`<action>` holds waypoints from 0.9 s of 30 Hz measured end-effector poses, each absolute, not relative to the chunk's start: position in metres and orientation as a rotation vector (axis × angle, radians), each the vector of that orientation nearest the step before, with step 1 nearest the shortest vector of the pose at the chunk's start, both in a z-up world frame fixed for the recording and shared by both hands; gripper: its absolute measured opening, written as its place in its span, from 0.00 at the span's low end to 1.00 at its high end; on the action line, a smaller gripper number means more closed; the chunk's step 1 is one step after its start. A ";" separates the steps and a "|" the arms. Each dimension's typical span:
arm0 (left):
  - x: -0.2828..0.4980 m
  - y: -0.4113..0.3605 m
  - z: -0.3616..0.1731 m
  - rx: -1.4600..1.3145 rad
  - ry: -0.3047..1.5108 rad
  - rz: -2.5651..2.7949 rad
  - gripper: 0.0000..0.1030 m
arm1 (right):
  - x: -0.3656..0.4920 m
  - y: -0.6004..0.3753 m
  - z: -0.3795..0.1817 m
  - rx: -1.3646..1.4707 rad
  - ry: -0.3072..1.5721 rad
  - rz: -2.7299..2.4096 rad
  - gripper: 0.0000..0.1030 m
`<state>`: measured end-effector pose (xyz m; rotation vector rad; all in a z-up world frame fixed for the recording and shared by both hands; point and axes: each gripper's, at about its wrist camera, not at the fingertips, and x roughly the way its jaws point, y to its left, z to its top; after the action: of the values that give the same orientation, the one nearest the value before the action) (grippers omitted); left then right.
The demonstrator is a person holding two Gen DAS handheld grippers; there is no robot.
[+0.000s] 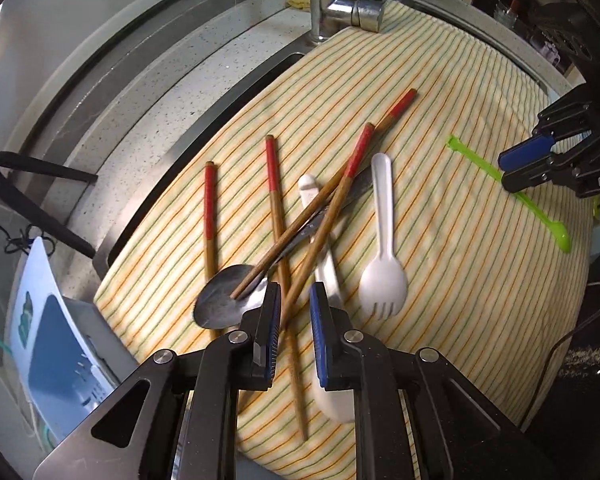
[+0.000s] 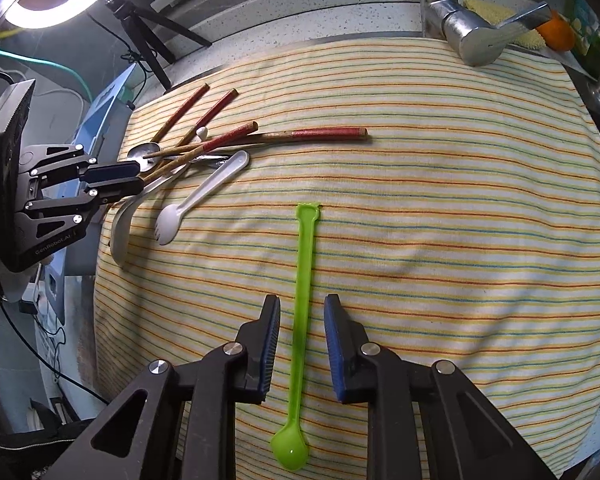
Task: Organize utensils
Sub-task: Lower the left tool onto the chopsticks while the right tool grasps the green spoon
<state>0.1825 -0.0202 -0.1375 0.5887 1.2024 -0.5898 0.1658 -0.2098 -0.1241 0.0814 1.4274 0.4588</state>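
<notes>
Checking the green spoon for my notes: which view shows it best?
Right wrist: the green spoon lies whole down the frame's middle, between that gripper's pads. The left wrist view shows it small at the right edge, part hidden by the right gripper.

A yellow cloth with thin orange and green stripes [image 2: 440, 208] is lying spread over the speckled grey table [image 2: 300, 20]. A chrome tap with a lever handle [image 2: 472, 36] is standing at its one o'clock edge, an orange fruit [image 2: 558, 34] sitting just beyond. A glowing ring light [image 2: 60, 4] is shining at eleven o'clock, with a black tripod [image 2: 148, 44] standing beside it.
</notes>
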 end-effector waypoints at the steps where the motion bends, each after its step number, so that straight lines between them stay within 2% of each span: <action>1: 0.184 -0.019 -0.138 0.594 1.207 -0.592 0.13 | 0.166 -0.210 -0.125 0.082 1.429 0.458 0.19; 16: 0.187 -0.037 -0.153 0.663 1.222 -0.642 0.08 | 0.167 -0.204 -0.130 0.047 1.442 0.453 0.17; 27: 0.190 -0.026 -0.150 0.538 1.239 -0.605 0.05 | 0.168 -0.201 -0.130 0.013 1.432 0.457 0.06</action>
<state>0.1896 -0.0261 -0.1499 0.5383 1.2387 -0.6052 0.1683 -0.2013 -0.1302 0.0135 1.4316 0.4575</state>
